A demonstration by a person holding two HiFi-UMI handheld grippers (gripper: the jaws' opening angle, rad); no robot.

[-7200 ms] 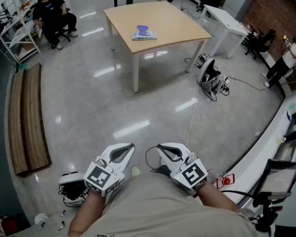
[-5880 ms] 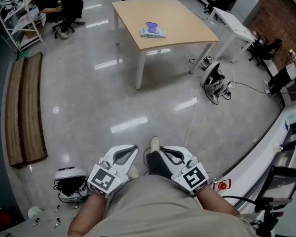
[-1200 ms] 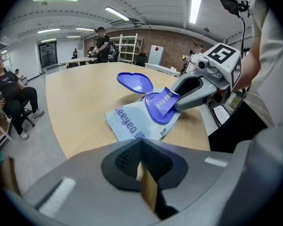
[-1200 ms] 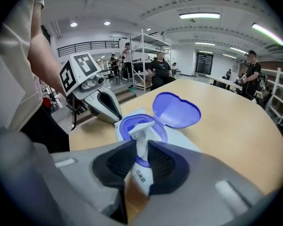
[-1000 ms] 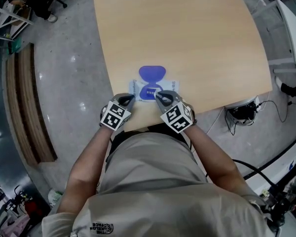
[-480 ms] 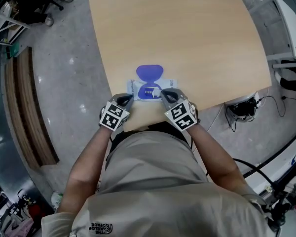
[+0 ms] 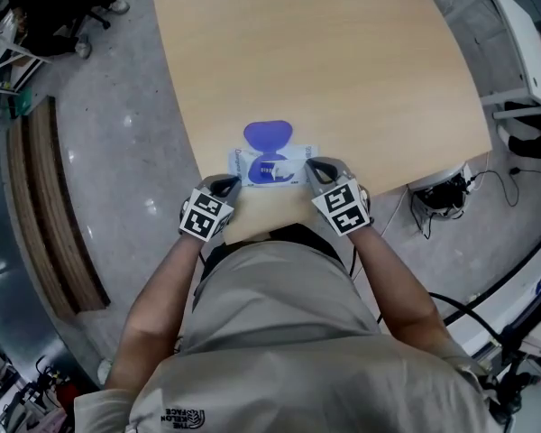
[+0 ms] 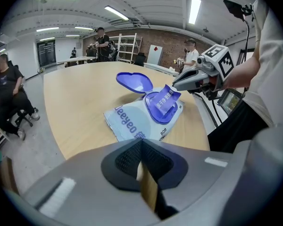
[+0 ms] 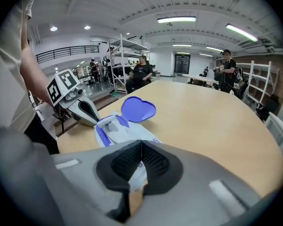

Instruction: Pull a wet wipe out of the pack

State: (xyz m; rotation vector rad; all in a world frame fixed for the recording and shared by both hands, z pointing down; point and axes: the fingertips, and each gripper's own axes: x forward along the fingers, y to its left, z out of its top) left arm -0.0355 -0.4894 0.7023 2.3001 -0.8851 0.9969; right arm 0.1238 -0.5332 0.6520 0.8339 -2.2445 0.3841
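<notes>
Right now I'm holding both grippers at the pale wood worktop's point(image 7: 361, 52) near edge, jaws together on nothing. The left gripper point(image 7: 225, 185) and right gripper point(image 7: 317, 166) are flanking the soft, glossy pack point(image 7: 272, 165). Its rounded purple lid point(image 7: 267, 134) is lying open, with bare wood stretching beyond.

I see the wet wipe pack point(image 7: 272, 164) lying flat on the table point(image 7: 343, 52), close to the table's near edge and directly ahead of me. The pack's lid point(image 7: 268, 134) is hinged open on the far side of the pack. A wet wipe point(image 8: 168, 97) stands up out of the opening in the middle of the pack. The left gripper point(image 7: 227, 184) sits just beside the pack's near left corner. The right gripper point(image 7: 316, 164) sits over the pack's right end. The pack lies between the two. On the floor, a wooden bench point(image 7: 50, 206) lies left of the table, well apart from it.
</notes>
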